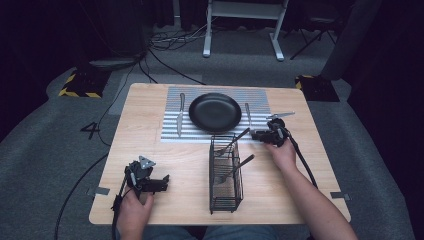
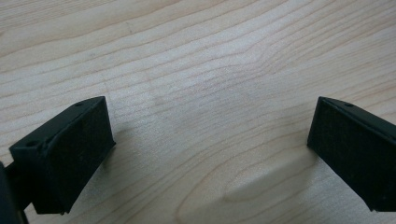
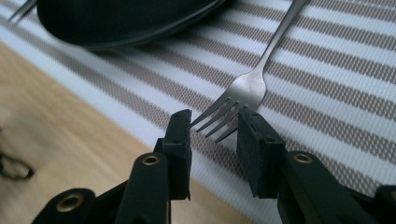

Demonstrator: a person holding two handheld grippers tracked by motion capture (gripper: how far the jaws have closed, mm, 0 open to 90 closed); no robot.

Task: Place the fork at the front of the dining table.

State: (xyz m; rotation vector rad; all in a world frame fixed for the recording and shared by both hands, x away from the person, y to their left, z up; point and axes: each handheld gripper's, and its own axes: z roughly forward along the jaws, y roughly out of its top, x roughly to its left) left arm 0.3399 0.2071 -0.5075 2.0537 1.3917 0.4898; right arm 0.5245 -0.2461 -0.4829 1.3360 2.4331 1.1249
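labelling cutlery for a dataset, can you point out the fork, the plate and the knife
fork [image 3: 250, 86], right gripper view, on the neck just above the tines
plate [image 1: 215, 112], high view, on the middle of its black dish
knife [image 1: 180, 116], high view, midway along it, left of the plate

Black plate [image 1: 215, 112] on striped placemat [image 1: 172, 134], wire basket [image 1: 225, 175] nearer
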